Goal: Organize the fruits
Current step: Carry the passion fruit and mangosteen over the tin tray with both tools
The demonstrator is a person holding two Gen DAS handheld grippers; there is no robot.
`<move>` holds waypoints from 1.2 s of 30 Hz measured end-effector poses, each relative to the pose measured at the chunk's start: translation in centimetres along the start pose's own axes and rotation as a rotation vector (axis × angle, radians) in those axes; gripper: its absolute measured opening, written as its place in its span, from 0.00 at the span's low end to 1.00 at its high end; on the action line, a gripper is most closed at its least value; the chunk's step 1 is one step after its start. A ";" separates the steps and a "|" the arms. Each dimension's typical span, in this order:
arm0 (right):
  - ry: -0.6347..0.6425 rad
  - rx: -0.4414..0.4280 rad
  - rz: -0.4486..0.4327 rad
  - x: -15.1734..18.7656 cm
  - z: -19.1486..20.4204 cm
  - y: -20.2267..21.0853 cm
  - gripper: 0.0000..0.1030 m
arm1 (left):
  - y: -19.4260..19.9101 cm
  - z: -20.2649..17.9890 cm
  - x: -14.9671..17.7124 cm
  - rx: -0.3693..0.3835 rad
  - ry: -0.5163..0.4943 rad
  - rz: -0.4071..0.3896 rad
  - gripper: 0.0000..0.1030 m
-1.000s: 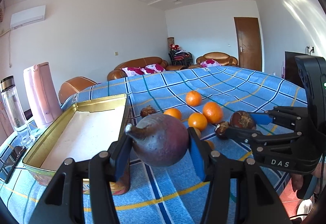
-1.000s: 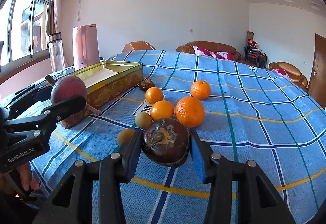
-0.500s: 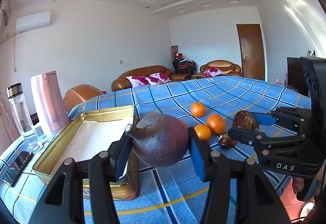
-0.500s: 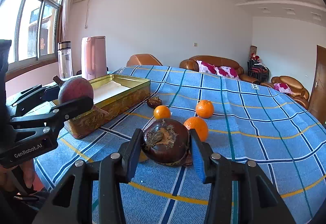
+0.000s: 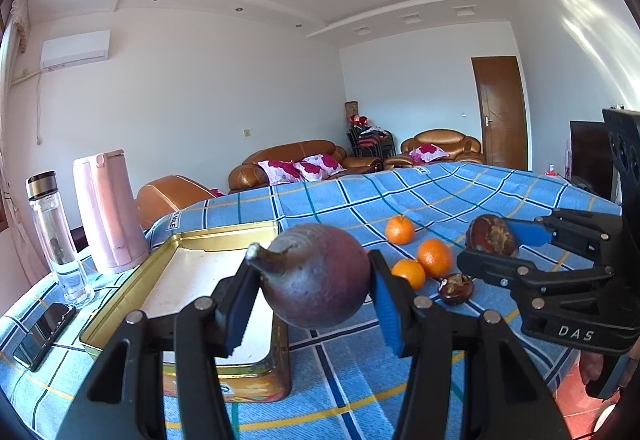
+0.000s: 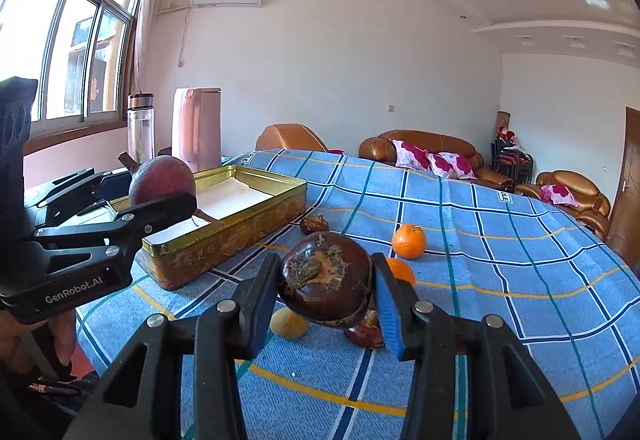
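My left gripper (image 5: 312,304) is shut on a large purple-brown stemmed fruit (image 5: 316,276), held above the near right corner of the gold tin box (image 5: 224,236). My right gripper (image 6: 326,292) is shut on a dark brown mangosteen (image 6: 326,278), lifted off the blue checked cloth. Each gripper appears in the other's view: the right gripper (image 5: 492,246) with its mangosteen (image 5: 490,236) at the right, the left gripper (image 6: 160,186) with its fruit (image 6: 162,180) over the tin (image 6: 240,236). Oranges (image 5: 434,258) (image 6: 408,240), another mangosteen (image 5: 456,288) and a small yellow fruit (image 6: 288,324) lie on the cloth.
A pink kettle (image 5: 108,212), a clear bottle (image 5: 56,236) and a phone (image 5: 42,334) stand left of the tin. A further dark fruit (image 6: 314,224) lies beside the tin. Brown sofas (image 6: 432,156) stand beyond the table. A hand (image 6: 60,336) grips the left handle.
Both grippers have tilted upward with their fruits still held, so the table sits lower in both views. The right gripper has risen slightly with the mangosteen.
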State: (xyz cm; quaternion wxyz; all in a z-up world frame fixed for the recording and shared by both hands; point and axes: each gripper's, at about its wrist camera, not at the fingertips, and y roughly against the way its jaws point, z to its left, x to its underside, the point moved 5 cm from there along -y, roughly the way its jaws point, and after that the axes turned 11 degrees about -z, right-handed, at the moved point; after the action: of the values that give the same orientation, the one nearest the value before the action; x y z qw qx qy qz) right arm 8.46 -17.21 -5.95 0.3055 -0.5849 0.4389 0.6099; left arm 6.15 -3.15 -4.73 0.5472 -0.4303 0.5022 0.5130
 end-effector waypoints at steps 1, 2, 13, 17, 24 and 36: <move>0.000 -0.001 -0.002 0.0 0.0 0.1 0.46 | 0.1 0.0 0.0 -0.003 -0.001 -0.003 0.53; 0.002 -0.001 -0.004 -0.1 0.1 0.0 0.46 | 0.1 0.0 -0.1 -0.005 -0.002 -0.005 0.53; 0.011 -0.004 -0.037 -0.4 0.4 0.6 0.46 | 0.5 0.4 -0.5 -0.024 0.000 -0.029 0.53; 0.013 -0.004 -0.045 -0.6 0.4 0.8 0.46 | 0.7 0.6 -0.7 -0.030 -0.003 -0.041 0.53; 0.023 -0.005 -0.053 -0.9 0.6 0.8 0.46 | 0.9 0.7 -1.0 -0.043 -0.011 -0.062 0.53; 0.044 -0.021 -0.078 -2.0 1.2 0.6 0.46 | 1.2 1.1 -1.5 -0.065 -0.024 -0.089 0.53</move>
State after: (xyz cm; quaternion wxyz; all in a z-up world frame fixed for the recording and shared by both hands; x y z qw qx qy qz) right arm 7.62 -16.10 -4.00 0.3131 -0.6179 0.4162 0.5890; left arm 5.08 -2.10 -3.09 0.5610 -0.4638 0.4590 0.5094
